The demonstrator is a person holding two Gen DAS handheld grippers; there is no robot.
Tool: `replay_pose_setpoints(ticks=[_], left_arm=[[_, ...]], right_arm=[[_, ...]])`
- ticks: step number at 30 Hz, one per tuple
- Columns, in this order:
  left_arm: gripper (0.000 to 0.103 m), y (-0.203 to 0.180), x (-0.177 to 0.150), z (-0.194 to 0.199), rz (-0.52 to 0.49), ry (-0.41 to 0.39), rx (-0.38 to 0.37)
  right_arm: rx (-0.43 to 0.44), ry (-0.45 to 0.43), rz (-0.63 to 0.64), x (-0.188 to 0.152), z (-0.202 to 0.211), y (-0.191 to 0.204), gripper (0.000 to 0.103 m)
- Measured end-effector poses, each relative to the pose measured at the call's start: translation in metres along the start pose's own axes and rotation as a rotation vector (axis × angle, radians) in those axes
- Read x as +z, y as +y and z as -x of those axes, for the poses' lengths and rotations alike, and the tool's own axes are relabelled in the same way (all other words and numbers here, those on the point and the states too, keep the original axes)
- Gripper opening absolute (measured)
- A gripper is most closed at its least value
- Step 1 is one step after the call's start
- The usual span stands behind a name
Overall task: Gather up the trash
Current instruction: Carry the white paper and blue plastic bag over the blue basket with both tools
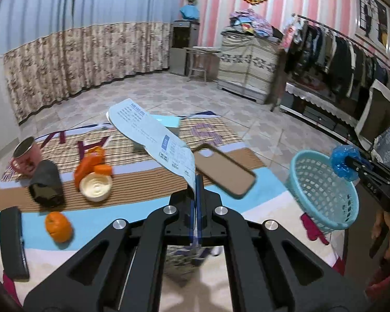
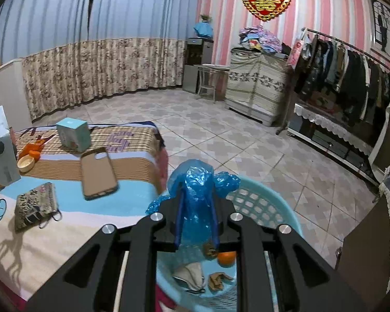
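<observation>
Both fisheye views are fairly dim and bluish, lit from overhead indoors. Straight lines bow strongly toward the dark vignetted corners. Motion blur smears the phone case [image 1: 225, 172] and orange [image 1: 58, 226]. A hard shadow falls on the bedspread [image 2: 72, 236] at lower left.

Two oranges [image 1: 58, 226] [image 2: 226, 258], one phone case [image 1: 225, 173], one basket [image 1: 322, 189].

A brown phone case [image 2: 98, 174] is lying on the striped bed cover [image 2: 132, 202], with a teal box [image 2: 72, 134] standing behind it. A pink mug [image 1: 26, 157] is sitting far left. Dark clothes are hanging on a rack [image 2: 345, 67] along the pink-striped wall.
</observation>
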State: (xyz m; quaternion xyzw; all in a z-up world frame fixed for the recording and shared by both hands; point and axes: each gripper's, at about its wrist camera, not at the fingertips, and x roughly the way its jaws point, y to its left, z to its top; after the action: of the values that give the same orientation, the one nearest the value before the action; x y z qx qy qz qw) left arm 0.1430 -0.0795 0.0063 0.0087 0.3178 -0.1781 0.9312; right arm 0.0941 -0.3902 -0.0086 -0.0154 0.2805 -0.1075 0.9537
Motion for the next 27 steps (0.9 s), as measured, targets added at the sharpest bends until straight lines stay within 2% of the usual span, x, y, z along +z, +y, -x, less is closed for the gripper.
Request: replay_pose_setpoints(ticks=[9, 14, 27], left_arm=[[0.0, -0.066, 0.006, -0.026, -0.05, 0.026, -0.091], [0.0, -0.111, 0.009, -0.044, -0.08, 0.042, -0.17], [0.0, -0.211, 0.009, -0.081, -0.179, 0.059, -0.31]], right_arm=[[-0.042, 0.006, -0.038, -0.006, 0.001, -0.044, 0.018], [-0.058, 0.021, -0.079, -0.012, -0.001, -0.071, 0.018], [-0.055, 0.046, -0.148, -0.026, -0.016, -0.104, 0.017]])
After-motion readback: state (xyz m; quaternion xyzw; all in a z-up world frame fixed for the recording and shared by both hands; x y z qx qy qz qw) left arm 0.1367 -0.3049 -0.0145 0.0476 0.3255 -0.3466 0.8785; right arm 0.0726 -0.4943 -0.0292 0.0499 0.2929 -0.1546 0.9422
